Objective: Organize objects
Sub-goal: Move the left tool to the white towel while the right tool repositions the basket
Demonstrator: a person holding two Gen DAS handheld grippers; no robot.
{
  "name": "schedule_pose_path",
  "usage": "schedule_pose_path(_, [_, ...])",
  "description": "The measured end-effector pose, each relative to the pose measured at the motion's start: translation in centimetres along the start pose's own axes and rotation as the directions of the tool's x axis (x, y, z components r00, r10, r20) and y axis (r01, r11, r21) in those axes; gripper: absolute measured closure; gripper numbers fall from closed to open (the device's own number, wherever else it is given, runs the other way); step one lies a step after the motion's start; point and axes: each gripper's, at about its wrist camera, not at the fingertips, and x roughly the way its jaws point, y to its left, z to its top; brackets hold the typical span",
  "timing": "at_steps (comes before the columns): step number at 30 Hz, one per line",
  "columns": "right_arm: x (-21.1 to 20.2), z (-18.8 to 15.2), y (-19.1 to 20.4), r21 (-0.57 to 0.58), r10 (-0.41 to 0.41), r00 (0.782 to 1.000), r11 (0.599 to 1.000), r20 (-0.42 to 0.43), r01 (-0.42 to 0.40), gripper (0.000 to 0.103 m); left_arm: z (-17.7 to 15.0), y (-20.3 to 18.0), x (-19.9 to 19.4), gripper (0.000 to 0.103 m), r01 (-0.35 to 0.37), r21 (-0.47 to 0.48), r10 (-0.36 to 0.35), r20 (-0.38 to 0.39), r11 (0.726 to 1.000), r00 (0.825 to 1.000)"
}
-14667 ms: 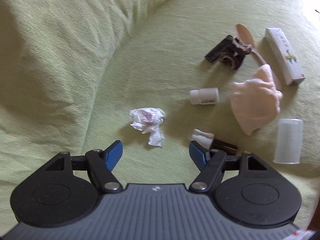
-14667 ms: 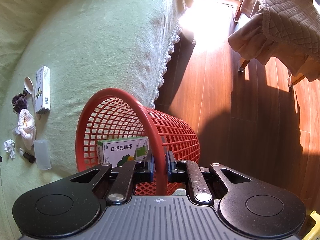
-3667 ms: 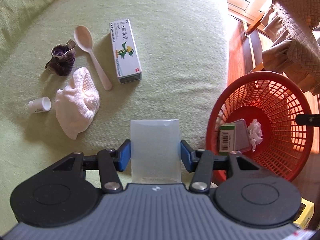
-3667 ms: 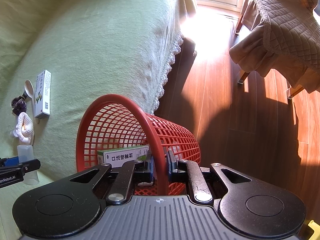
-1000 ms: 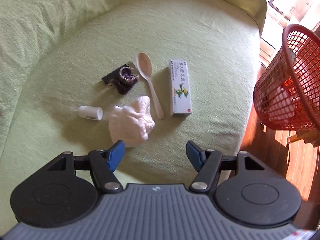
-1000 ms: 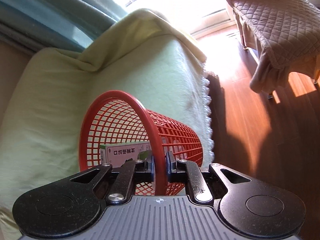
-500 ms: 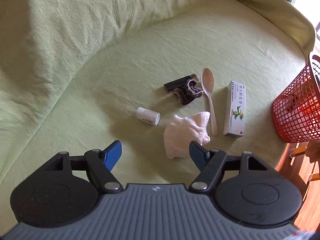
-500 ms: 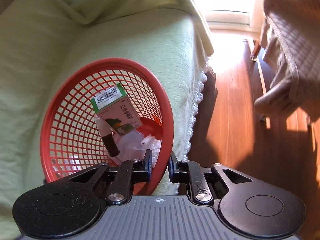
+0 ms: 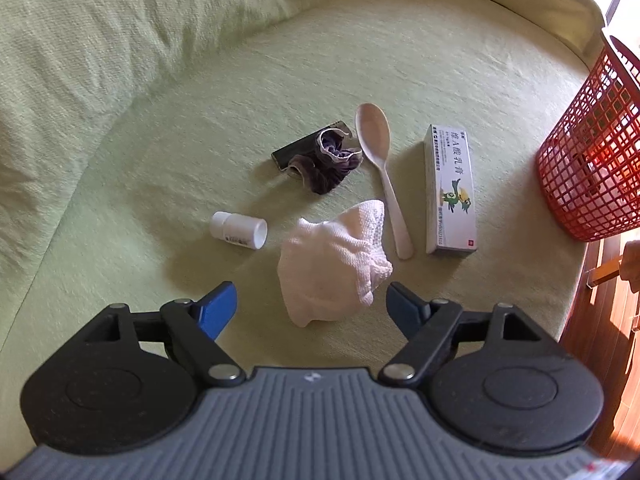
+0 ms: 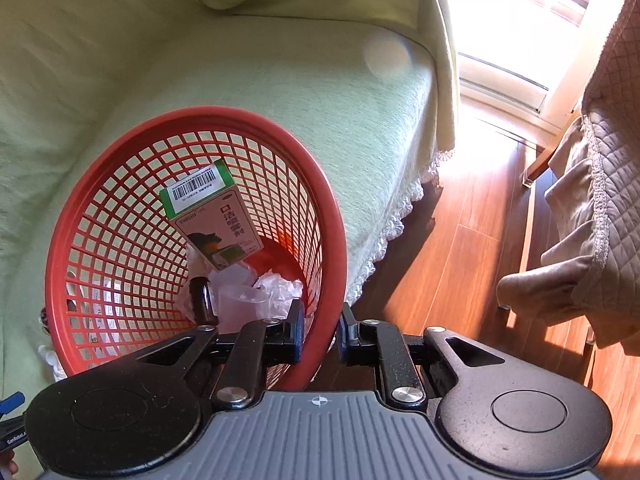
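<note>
L gripper (image 9: 310,306) jaws opening, empty, lining up over cloth (image 9: 334,266); R gripper (image 10: 320,334) clamping basket (image 10: 328,216) rim, steadying it for drops.

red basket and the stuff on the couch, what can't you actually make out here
- Left wrist view: the red basket is cut off by the right edge, so its contents are unreadable.
- Left wrist view: the dark flat item is half under a scrunchie.
- Right wrist view: the basket's bottom is a glare-washed jumble behind the green box.
</note>
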Motion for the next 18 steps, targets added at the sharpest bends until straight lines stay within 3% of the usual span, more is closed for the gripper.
schedule_pose_path(4, [0.1,0.0,0.3,-0.035,-0.017,1.0,0.999,-0.001,0.017,0.09,0.9,0.5,2.0,0.023,0.012,0.035,-0.011,-0.033,0.999,0.999])
schedule_pose_path(9, [0.0,0.3,0.4,-0.023,-0.025,1.0,0.999,0.006,0.025,0.09,2.2,0.9,3.9,0.024,0.104,0.025,-0.102,-0.081,0.994,0.991])
schedule_pose_path(12, [0.0,0.2,0.6,-0.032,-0.038,0.999,0.999,0.007,0.038,0.09,2.9,0.5,4.9,0.024,0.121,0.03,-0.118,-0.097,0.992,0.988])
schedule_pose_path(14, [-0.1,0.1,0.7,-0.034,-0.043,0.999,0.998,0.006,0.043,0.09,3.2,0.2,5.6,0.027,0.122,0.041,-0.117,-0.109,0.992,0.987])
schedule_pose_path(18, [0.0,0.2,0.7,-0.031,-0.049,0.999,0.998,0.002,0.049,0.09,3.6,-0.9,6.7,0.047,0.12,0.085,-0.107,-0.142,0.989,0.984])
